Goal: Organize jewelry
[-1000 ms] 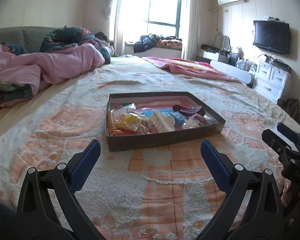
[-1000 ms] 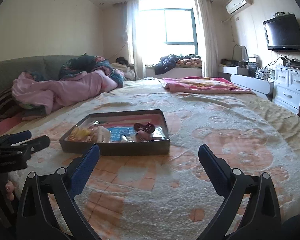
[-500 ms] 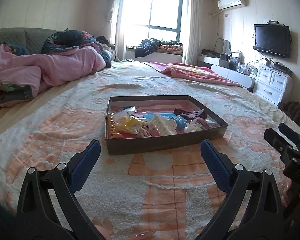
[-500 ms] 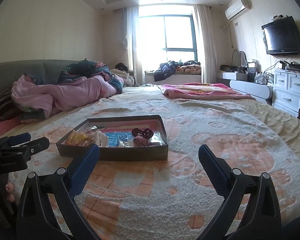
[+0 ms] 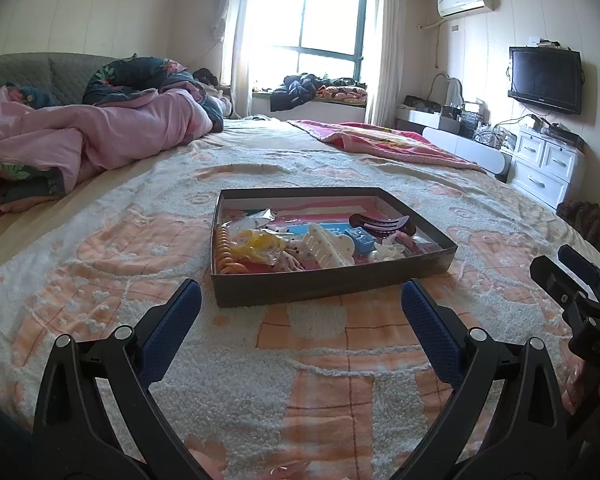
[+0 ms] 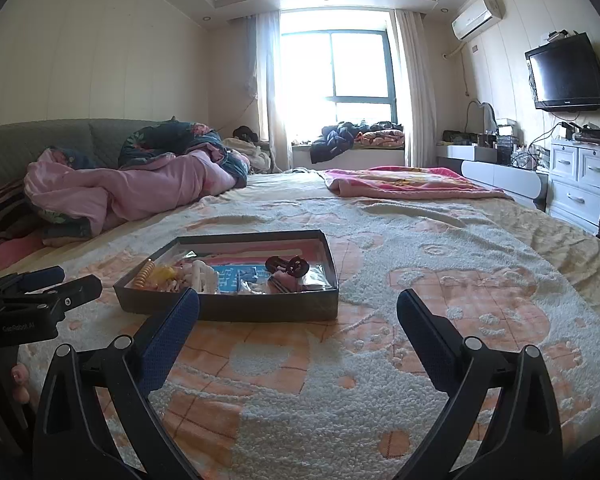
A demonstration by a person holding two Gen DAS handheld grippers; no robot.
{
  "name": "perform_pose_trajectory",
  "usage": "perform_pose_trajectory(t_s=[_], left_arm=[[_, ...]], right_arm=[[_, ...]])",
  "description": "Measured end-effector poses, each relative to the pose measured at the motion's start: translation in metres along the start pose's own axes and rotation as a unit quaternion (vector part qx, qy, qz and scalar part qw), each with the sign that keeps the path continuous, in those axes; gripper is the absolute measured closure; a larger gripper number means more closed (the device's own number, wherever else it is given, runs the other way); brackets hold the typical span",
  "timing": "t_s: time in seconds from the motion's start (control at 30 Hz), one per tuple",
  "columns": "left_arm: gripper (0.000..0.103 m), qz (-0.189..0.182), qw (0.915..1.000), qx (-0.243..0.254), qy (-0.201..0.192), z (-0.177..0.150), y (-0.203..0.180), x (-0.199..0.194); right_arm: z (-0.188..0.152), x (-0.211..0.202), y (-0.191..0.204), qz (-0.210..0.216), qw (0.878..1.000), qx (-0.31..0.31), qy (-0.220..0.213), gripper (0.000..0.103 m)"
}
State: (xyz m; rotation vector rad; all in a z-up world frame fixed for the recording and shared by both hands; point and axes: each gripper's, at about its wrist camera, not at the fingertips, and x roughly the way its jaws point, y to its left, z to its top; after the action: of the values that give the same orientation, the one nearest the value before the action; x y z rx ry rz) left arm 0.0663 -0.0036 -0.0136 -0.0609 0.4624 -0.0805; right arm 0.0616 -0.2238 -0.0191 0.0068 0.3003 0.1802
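A shallow dark box (image 5: 324, 286) sits on the bed and holds several hair accessories: an orange spiral tie (image 5: 225, 249), a yellow piece (image 5: 258, 245), a white claw clip (image 5: 328, 245), a blue block (image 5: 361, 239) and a dark purple clip (image 5: 382, 223). The box also shows in the right wrist view (image 6: 228, 307). My left gripper (image 5: 300, 296) is open and empty just in front of the box. My right gripper (image 6: 298, 308) is open and empty, to the right of the box's near corner. Each gripper shows in the other's view, the right one (image 5: 580, 284) and the left one (image 6: 40, 284).
The box rests on a peach and white fuzzy bedspread (image 5: 300, 380). A pink quilt (image 5: 100, 136) is heaped at the back left and a pink blanket (image 5: 380, 142) lies at the back right. White drawers (image 5: 548, 168) and a wall TV (image 5: 545, 79) stand beyond the bed's right edge.
Both wrist cameras have tilted up slightly, so the box sits lower in both views. Both grippers stay open and the box's contents have not moved.
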Motion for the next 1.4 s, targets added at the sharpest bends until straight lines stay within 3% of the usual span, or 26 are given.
perform_pose_trajectory(t_s=[1.4], left_arm=[[0.011,0.001,1.0,-0.002,-0.003,0.0001,0.0028,-0.0007]], right_arm=[[-0.0003,-0.0019,0.0033,0.0,1.0,-0.005,0.0,0.007]])
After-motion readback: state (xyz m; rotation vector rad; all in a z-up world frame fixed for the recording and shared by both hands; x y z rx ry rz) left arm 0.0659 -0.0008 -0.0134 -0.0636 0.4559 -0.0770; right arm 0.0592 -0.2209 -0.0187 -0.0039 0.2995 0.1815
